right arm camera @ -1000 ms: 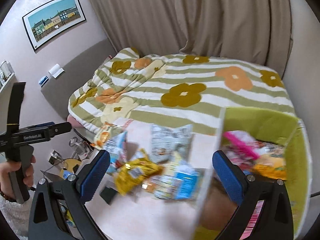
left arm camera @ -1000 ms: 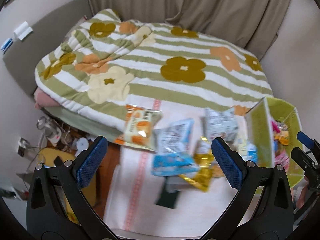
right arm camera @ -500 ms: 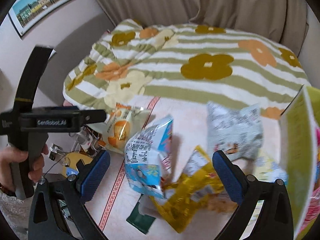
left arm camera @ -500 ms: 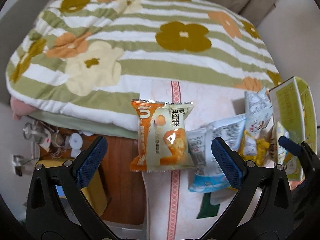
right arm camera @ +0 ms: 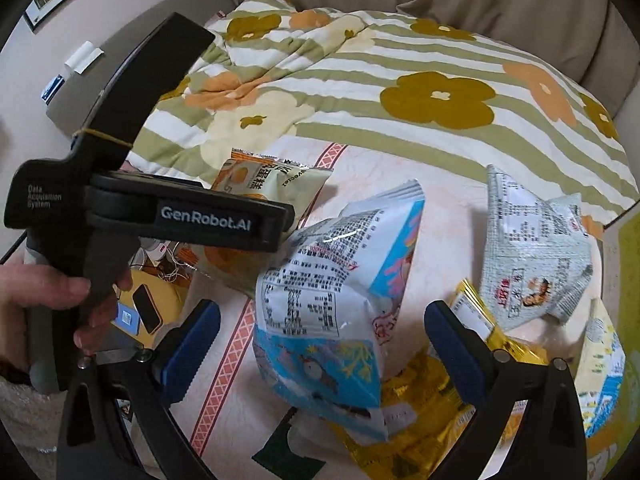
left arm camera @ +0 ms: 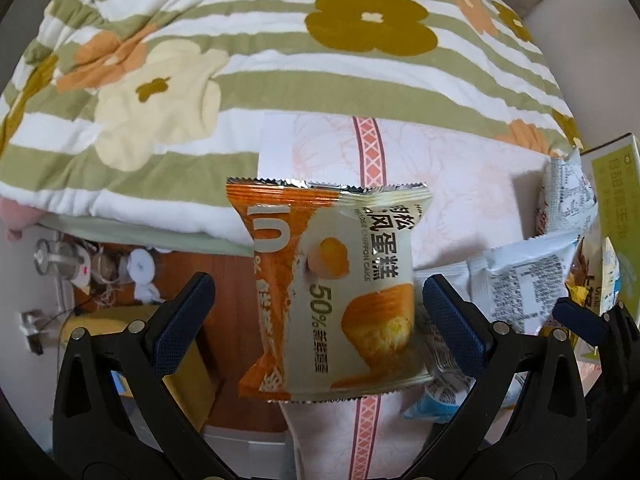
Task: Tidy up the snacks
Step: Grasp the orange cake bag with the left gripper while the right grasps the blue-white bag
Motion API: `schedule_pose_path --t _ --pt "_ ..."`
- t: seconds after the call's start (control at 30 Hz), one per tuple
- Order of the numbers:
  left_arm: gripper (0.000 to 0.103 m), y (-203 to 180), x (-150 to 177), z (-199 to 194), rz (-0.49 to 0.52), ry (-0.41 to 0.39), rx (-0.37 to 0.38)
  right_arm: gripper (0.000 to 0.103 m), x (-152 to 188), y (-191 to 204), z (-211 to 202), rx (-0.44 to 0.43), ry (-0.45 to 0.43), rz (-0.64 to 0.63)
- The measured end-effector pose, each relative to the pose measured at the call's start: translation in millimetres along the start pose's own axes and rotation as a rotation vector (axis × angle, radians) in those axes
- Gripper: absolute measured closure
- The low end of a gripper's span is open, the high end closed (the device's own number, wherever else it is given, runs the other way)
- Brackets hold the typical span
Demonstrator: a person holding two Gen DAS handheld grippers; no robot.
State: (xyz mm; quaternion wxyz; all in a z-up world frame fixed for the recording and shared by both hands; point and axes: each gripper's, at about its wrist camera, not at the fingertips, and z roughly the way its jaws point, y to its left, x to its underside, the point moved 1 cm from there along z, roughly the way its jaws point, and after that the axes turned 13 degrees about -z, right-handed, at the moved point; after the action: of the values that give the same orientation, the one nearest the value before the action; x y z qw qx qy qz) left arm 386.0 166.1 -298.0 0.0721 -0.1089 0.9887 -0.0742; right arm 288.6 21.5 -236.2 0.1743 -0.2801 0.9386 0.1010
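Both jaws spread: the left gripper (left arm camera: 318,310) frames the orange cake pack (left arm camera: 334,286) lying at the pink cloth's (left arm camera: 452,184) edge, while the right gripper (right arm camera: 322,346) frames the blue-white bag (right arm camera: 336,300) among other snacks, untouched

Surface: pale pink cloth (right arm camera: 420,168) with a faint floral print and a salmon lattice stripe (left arm camera: 370,148), looks like it's spread over the near end of a bed.
Far side: striped flower quilt (left arm camera: 280,60) bunched along the cloth's far edge.
Left: orange and cream cake packet (left arm camera: 336,292), hanging partly off the cloth's left edge.
Middle: white and blue snack bag (right arm camera: 340,300), propped up with the printed back showing, resting on a yellow foil bag (right arm camera: 424,408).
Right: pale grey-blue bag (right arm camera: 532,248), crumpled, standing up.
Far right: green box (left arm camera: 612,184), only its edge is visible.
Near edge: small dark green packet (right arm camera: 288,452), flat on the cloth.
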Motion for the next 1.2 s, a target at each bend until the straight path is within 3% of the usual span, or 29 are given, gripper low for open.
schedule_pose_path --t 0.23,0.33,0.73,1.0,1.2 --pt "0.034 -2 1 8 0.002 0.018 0.023 0.006 -1 -3 17 -0.025 0.031 0.016" --pt "0.041 -5 3 6 0.015 0.002 0.022 0.011 0 -5 22 -0.033 0.041 0.013" --pt "0.044 8 5 -14 -0.043 -0.044 0.016 0.017 -3 -8 24 -0.068 0.042 0.008" --pt "0.044 16 6 -25 -0.069 -0.073 0.011 0.043 -6 0 29 -0.095 0.037 -0.025" --pt "0.044 16 7 -44 -0.072 -0.106 0.014 0.048 -10 2 14 -0.087 -0.001 -0.031"
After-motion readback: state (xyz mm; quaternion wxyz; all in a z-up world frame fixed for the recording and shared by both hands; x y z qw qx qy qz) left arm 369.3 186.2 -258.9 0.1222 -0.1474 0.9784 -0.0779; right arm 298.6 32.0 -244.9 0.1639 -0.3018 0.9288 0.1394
